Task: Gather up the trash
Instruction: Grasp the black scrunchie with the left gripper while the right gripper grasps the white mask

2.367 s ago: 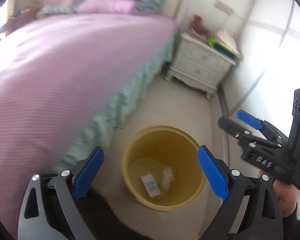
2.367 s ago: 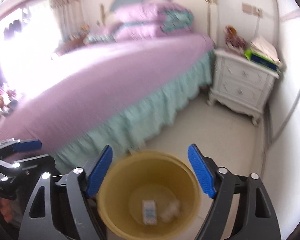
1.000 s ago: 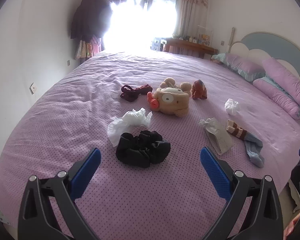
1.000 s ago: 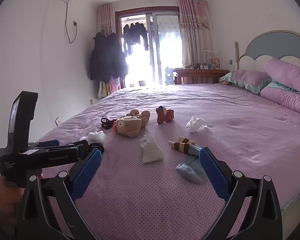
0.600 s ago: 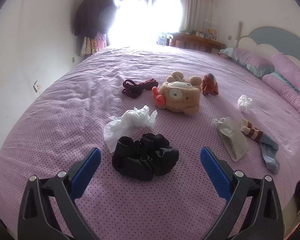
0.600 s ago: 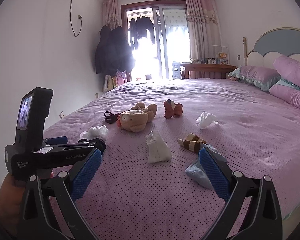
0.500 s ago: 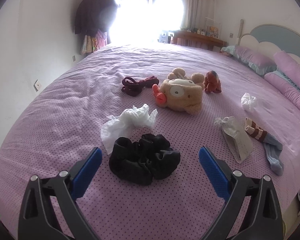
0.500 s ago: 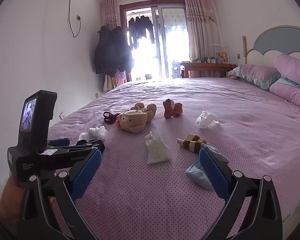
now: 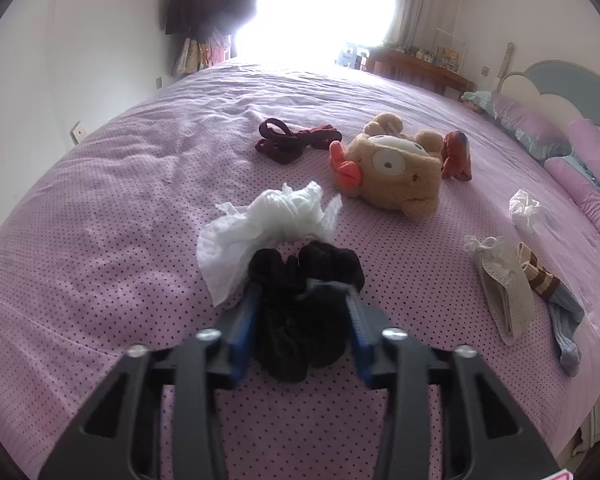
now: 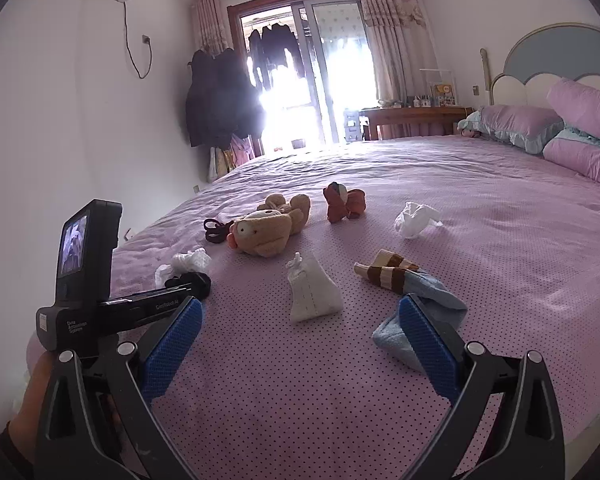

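Note:
On the purple bedspread [image 9: 112,216] lies a black cloth bundle [image 9: 324,264], and my left gripper [image 9: 302,294] is closing on it, blue pads pressing its two sides. Just beyond it, touching it, lies a crumpled white wrapper [image 9: 276,220]. A second white crumple [image 9: 522,208] rests further right, seen in the right wrist view as a white crumple [image 10: 414,216]. My right gripper [image 10: 300,306] hovers open above the bed, nothing between its pads. The same view shows the left gripper's body [image 10: 140,308] reaching to the black bundle [image 10: 196,280].
A brown plush toy [image 9: 392,176], a dark red cloth [image 9: 296,142] and a small brown toy [image 9: 456,154] lie mid-bed. A beige pouch [image 9: 504,288] and a striped sock [image 9: 548,292] lie at right. Pillows [image 10: 580,128] sit by the headboard.
Both views swung from the yellow bin on the floor to the bed top. The left gripper then moved forward and down onto the black bundle, and its jaws came together on it.

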